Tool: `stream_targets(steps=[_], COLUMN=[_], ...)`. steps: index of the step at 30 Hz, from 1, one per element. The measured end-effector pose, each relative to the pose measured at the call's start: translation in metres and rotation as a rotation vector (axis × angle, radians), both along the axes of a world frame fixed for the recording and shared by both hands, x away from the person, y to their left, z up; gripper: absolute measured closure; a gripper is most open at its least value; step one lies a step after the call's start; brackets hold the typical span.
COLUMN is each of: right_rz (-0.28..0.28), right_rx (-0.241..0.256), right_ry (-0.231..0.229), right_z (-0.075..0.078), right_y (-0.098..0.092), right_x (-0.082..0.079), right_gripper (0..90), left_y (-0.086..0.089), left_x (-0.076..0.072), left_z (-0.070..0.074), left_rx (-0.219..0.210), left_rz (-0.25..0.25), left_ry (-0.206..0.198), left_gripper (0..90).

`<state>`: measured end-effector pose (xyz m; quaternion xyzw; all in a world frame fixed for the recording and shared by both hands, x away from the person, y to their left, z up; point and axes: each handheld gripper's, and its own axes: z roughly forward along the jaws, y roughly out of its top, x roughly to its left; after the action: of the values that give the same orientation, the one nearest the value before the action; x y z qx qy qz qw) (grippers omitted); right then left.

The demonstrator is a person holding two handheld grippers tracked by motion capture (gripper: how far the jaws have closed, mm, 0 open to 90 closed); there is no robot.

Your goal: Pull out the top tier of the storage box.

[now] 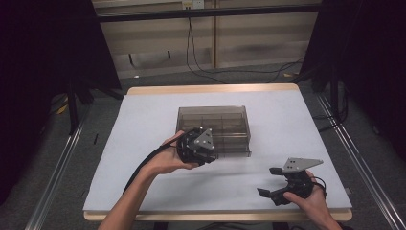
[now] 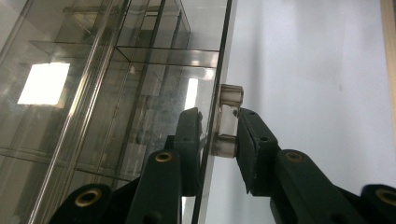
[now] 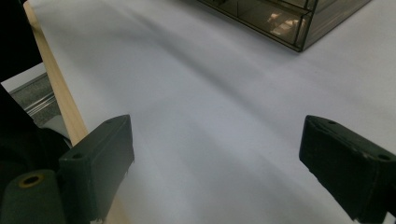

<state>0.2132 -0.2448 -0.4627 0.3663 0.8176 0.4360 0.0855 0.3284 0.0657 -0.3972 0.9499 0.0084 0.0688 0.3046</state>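
High view: the left gripper (image 1: 198, 143) meets the smoked-plastic compartment box (image 1: 225, 120) mid-table. Left gripper view: its 2 jaws clamp the lid's clear latch tab (image 2: 227, 120); lifting likely comes next. Right gripper view: the right gripper (image 3: 215, 172) gapes, idle, near the table's front edge.

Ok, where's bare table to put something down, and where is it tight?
Free: the white cover left of the clear box, the strip between the box and the far edge, and the wide patch between the box and the right gripper. Tight: the box's near front, where the left gripper pinches its small handle.
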Motion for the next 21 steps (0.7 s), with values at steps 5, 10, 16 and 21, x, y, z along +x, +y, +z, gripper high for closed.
stream_targets(steps=[5, 10, 16, 21], right_rz=[-0.003, -0.001, 0.000, -0.002], right_rx=[0.001, 0.001, -0.001, 0.002], right_ry=[0.000, 0.001, 0.000, 0.001], right_z=[0.000, 0.000, 0.000, 0.000], right_y=[0.000, 0.000, 0.000, 0.000], right_x=[0.000, 0.000, 0.000, 0.000], right_gripper=[10.1, 10.1, 10.1, 10.1], left_y=[0.001, 0.002, 0.002, 0.003], left_x=[-0.001, -0.007, -0.011, -0.011], left_z=[0.000, -0.001, -0.002, -0.002], left_rx=[-0.005, -0.013, -0.006, -0.013], left_rz=[-0.003, 0.002, -0.007, -0.011], left_ry=[0.006, -0.012, -0.006, 0.006], left_gripper=[71.9, 71.9, 72.3, 72.6])
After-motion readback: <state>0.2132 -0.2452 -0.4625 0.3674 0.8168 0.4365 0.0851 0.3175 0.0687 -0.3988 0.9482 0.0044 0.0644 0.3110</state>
